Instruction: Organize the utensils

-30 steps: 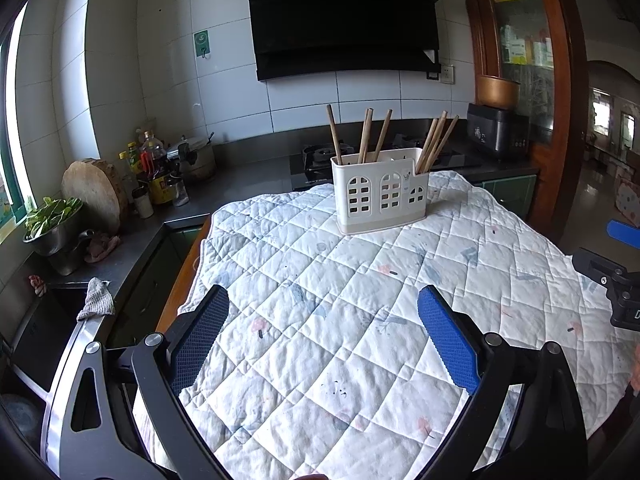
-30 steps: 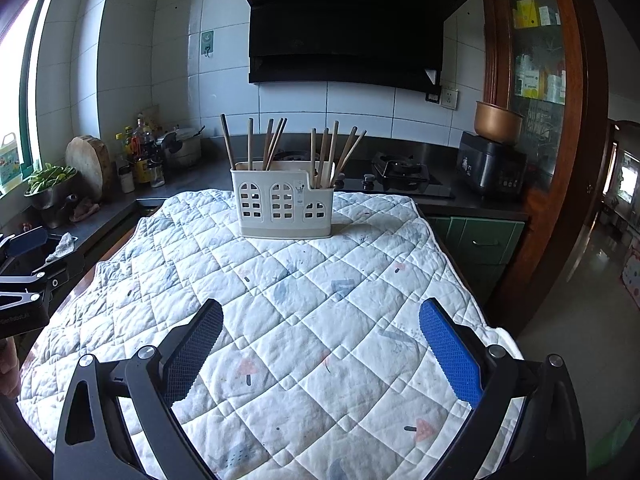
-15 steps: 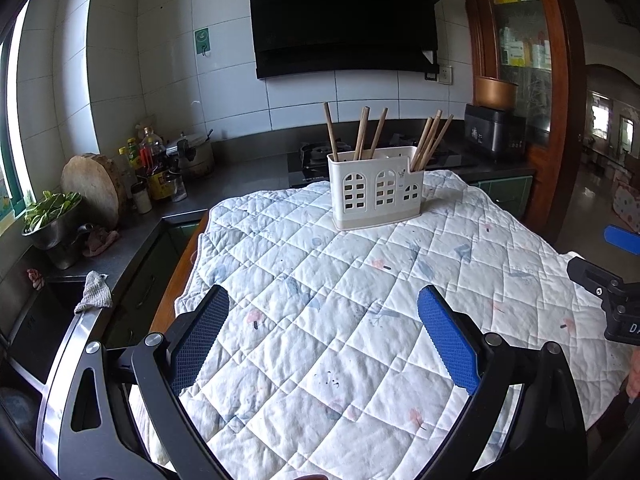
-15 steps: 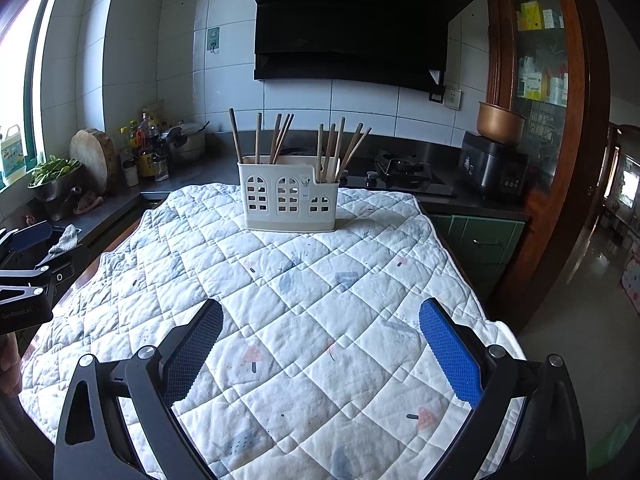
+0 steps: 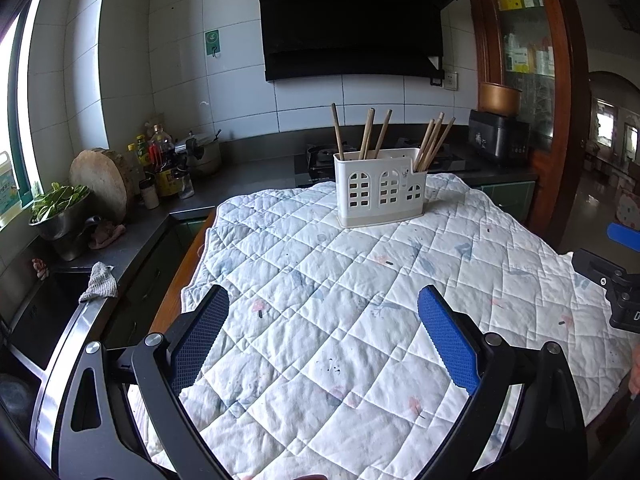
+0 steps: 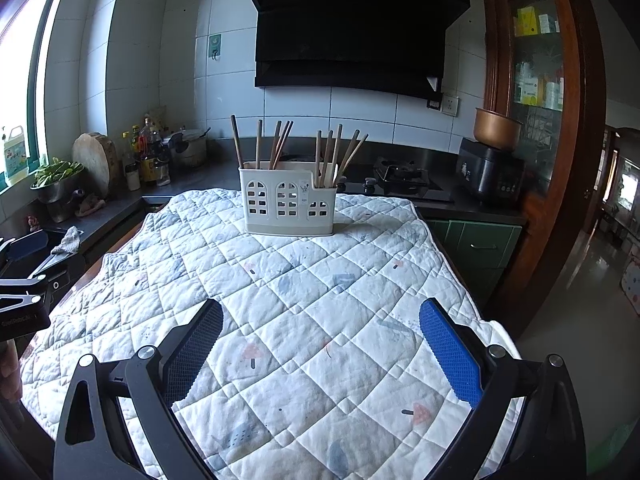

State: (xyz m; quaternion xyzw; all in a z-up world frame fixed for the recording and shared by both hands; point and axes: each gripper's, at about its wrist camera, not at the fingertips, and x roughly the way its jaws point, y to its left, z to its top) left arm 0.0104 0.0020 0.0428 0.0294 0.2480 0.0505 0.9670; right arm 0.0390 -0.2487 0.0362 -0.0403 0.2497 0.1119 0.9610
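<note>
A white utensil holder (image 5: 379,194) (image 6: 287,204) with arched cut-outs stands at the far side of the quilted table cover (image 5: 360,300) (image 6: 300,300). Several wooden chopsticks (image 5: 432,142) (image 6: 332,156) stand upright in its compartments. My left gripper (image 5: 324,308) hovers open over the near part of the cover, nothing between its blue pads. My right gripper (image 6: 320,316) is open too, also well short of the holder. Each gripper shows at the edge of the other's view: the right gripper (image 5: 616,280) and the left gripper (image 6: 24,276).
A dark counter (image 5: 240,184) runs behind and to the left with bottles (image 5: 160,160), a round chopping board (image 5: 100,184), a bowl of greens (image 5: 56,212) and a sink (image 5: 44,308). A gas hob (image 6: 400,180) and a black cooker (image 6: 490,174) stand at the back right.
Both grippers have drawn back and risen a little, so the holder looks smaller and farther. Both stayed open. The holder and chopsticks have not moved.
</note>
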